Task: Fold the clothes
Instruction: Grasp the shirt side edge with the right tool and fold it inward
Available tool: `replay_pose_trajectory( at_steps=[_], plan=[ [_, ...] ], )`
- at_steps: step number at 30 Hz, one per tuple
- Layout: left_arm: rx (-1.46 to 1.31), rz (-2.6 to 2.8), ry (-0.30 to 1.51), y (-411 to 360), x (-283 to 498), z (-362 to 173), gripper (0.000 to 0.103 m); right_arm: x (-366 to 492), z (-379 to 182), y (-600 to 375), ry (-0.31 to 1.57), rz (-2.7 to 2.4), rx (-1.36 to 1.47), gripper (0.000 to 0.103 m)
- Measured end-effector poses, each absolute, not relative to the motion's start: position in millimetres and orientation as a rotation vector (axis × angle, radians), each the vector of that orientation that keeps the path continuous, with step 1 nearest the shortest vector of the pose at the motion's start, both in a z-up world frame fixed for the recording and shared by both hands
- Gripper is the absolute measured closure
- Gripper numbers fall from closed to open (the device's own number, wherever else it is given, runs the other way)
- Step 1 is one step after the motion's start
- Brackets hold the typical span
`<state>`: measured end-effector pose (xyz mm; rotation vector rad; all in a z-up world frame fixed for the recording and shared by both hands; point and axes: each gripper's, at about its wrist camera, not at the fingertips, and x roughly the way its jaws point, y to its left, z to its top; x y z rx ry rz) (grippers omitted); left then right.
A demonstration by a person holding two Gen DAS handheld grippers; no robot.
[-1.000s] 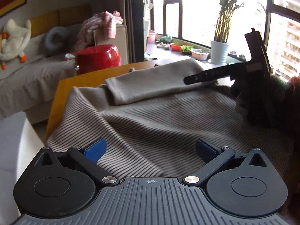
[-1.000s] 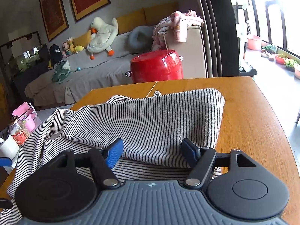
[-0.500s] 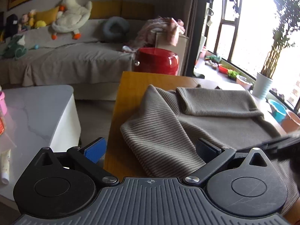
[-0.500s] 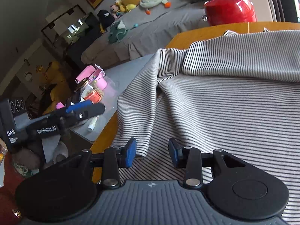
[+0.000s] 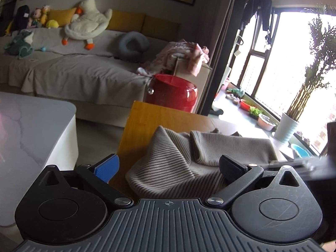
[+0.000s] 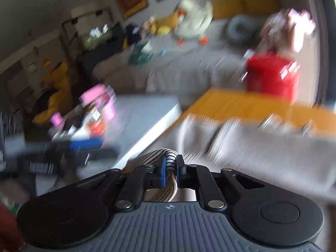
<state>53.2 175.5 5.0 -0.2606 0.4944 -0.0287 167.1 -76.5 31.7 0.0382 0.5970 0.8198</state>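
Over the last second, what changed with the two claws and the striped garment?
The right claw closed and now pinches a fold of the beige dark-striped knit garment, swinging left, its view blurred. The left claw stayed open, holding nothing. The garment still lies on the orange wooden table.

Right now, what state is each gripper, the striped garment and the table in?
Left gripper: open, empty, above the garment's edge.
Right gripper: shut on a bunched fold of the garment.
Striped garment: rumpled, partly folded over itself, lying on the table.
Wooden table: partly covered by the garment.
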Motion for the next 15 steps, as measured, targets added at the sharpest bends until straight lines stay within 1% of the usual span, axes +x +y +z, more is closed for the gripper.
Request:
replay_pose_trajectory(
  at_steps=[3, 6, 9, 13, 15],
  plan=[
    [-0.269, -0.053, 0.512, 168, 66, 2, 0.0, 193, 60, -118, 0.492, 0.67, 0.026, 0.094],
    [-0.27, -0.11, 0.521, 149, 83, -5, 0.0, 215, 63, -155, 0.472, 0.527, 0.011, 0.094],
    [-0.266, -0.182, 0.522, 123, 102, -15, 0.0, 233, 44, -187, 0.518, 0.415, 0.013, 0.094],
    [-0.265, -0.288, 0.545, 89, 125, -34, 0.0, 247, 4, -212, 0.587, 0.306, -0.033, 0.094],
    [-0.257, -0.341, 0.567, 75, 134, -47, 0.0, 252, -9, -221, 0.625, 0.288, 0.009, 0.092]
  ],
)
